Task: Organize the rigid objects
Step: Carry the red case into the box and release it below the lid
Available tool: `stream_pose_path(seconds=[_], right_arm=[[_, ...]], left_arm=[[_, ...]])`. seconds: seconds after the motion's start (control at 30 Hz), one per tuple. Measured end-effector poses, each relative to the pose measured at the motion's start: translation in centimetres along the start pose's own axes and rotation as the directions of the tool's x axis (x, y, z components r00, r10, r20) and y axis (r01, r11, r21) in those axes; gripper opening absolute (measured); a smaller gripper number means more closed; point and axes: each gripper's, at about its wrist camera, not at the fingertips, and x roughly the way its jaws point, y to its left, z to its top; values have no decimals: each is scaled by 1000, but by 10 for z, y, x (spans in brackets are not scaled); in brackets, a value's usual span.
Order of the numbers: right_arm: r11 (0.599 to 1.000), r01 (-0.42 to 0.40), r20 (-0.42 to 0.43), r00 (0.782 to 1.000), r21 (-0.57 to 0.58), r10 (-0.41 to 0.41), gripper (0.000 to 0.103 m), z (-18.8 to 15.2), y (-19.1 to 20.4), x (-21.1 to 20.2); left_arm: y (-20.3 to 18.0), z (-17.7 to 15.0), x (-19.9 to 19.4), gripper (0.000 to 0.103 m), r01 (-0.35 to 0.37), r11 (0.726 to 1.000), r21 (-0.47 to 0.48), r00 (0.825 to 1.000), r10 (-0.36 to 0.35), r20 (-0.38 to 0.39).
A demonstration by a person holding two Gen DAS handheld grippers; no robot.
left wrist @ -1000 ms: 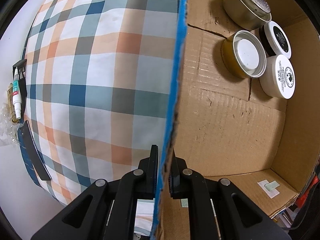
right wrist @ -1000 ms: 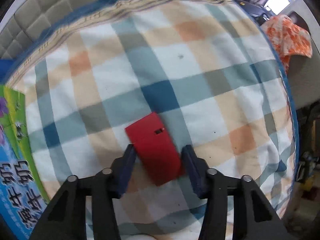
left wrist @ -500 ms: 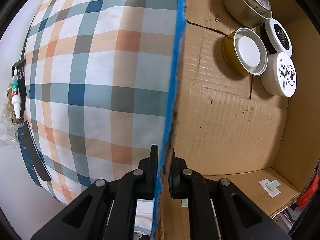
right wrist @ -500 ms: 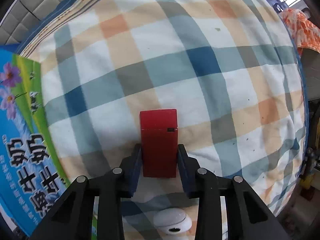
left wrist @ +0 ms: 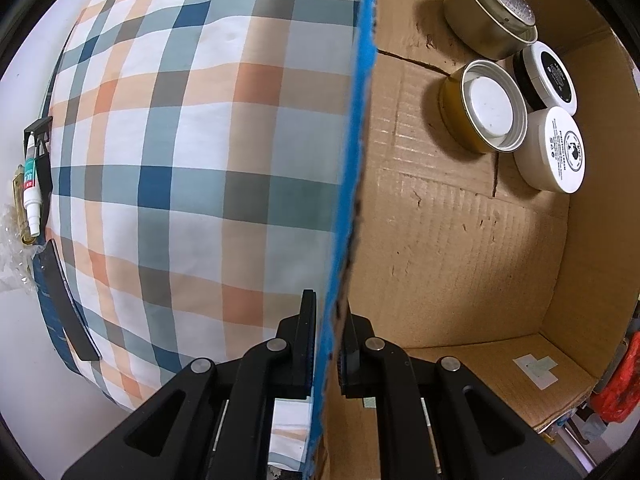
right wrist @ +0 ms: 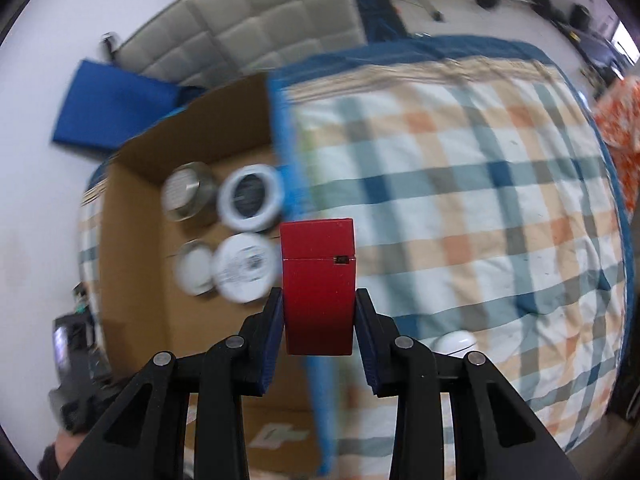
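— Red box [right wrist: 318, 280]: where is it?
— Centre frame, clamped in the right gripper [right wrist: 318, 312] above a plaid bedspread [right wrist: 460, 220]; grey headboard [right wrist: 256, 28] upper left.
— Left gripper [left wrist: 326, 340]?
— Pinched onto the cardboard box [left wrist: 460, 240] wall.

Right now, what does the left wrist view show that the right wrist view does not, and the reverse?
Only the left wrist view: the left gripper clamped on the cardboard box's blue-taped wall, plus a white tube beside the bed.
Only the right wrist view: the right gripper holding a red rectangular box, a grey padded headboard, and a small white object on the quilt.
Both: the brown cardboard box, four round tins, and the plaid quilt.
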Motion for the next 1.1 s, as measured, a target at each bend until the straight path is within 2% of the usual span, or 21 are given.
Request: stream_pose_path(seconds=[0.1, 0.27, 0.6, 1.1], right_arm=[[998, -42, -10, 999, -55, 42, 37, -18, 32, -3], [990, -59, -49, 997, -130, 53, 37, -35, 69, 16], [982, -84, -143, 988, -169, 60, 37, -52, 86, 76], [978, -144, -233, 967, -152, 106, 37, -52, 103, 124]], left_arm=[[3, -3, -4, 6, 0, 1000, 1, 1000, 0, 2], [3, -7, -7, 6, 3, 1000, 1, 1000, -3, 6], [-1, -7, -4, 6, 0, 1000, 1, 1000, 0, 5], [1, -5, 3, 6, 2, 1000, 2, 1000, -2, -2]])
